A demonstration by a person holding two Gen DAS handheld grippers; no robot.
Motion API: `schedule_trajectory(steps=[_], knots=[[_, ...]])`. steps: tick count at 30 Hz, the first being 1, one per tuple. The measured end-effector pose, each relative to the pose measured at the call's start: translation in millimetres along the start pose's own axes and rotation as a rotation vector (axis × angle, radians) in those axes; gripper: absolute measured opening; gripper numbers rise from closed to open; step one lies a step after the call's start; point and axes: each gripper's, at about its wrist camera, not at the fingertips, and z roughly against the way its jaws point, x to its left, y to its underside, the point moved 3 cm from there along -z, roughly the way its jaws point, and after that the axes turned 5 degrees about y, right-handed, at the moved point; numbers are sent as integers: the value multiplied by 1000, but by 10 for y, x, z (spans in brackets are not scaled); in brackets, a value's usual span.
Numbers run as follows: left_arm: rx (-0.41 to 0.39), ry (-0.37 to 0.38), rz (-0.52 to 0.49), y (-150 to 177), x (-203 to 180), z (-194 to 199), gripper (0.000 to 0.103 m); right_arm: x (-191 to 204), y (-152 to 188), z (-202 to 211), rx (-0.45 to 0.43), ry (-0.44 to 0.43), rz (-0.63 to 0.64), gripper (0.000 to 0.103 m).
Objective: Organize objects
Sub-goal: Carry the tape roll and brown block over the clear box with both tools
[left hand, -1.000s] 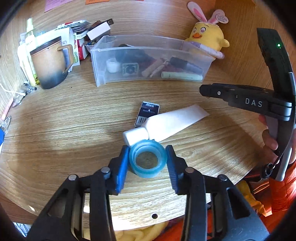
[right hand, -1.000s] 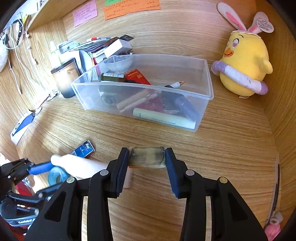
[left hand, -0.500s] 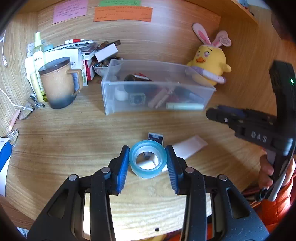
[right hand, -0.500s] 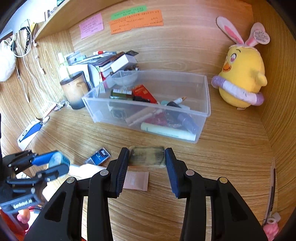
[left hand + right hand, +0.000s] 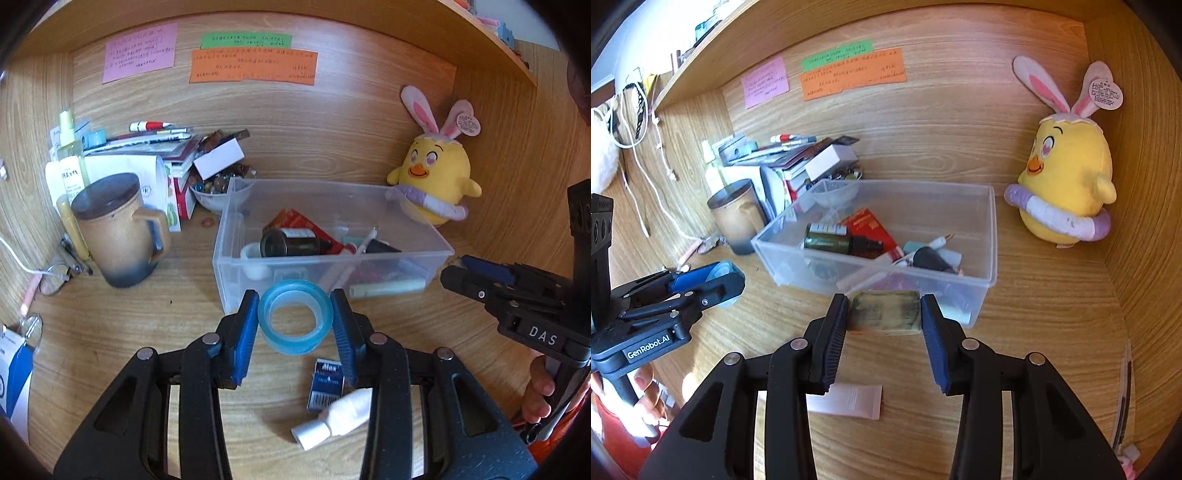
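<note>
Low centre of each view, jaws are clamped on cargo: the left gripper [image 5: 295, 322] on a blue tape roll [image 5: 294, 316], the right gripper [image 5: 884, 314] on a grubby block [image 5: 884, 312], both carried clear of the tabletop [image 5: 110, 332], presumably toward the clear bin [image 5: 988, 236] mid-frame beyond.

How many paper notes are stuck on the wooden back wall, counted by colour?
Pink rectangular paper note: 1
Green narrow paper note: 1
Orange wide paper note: 1
Total: 3

Black tool [image 5: 295, 325], blue pads [image 5: 246, 332], silver screws.
</note>
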Motion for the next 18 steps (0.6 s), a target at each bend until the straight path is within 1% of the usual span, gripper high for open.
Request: schedule_trajectory(steps=[8,14,18], knots=[[-16,14,14,-199,83,-139,39,-79,-208,-64,-26,10,-19,37],[-12,16,13,-330,133,-273,39,-100,-370,-111,-50,15,-23,37],[-6,24,16,-401,170,-384,39,-108,-446,-185,-51,17,-30,37]])
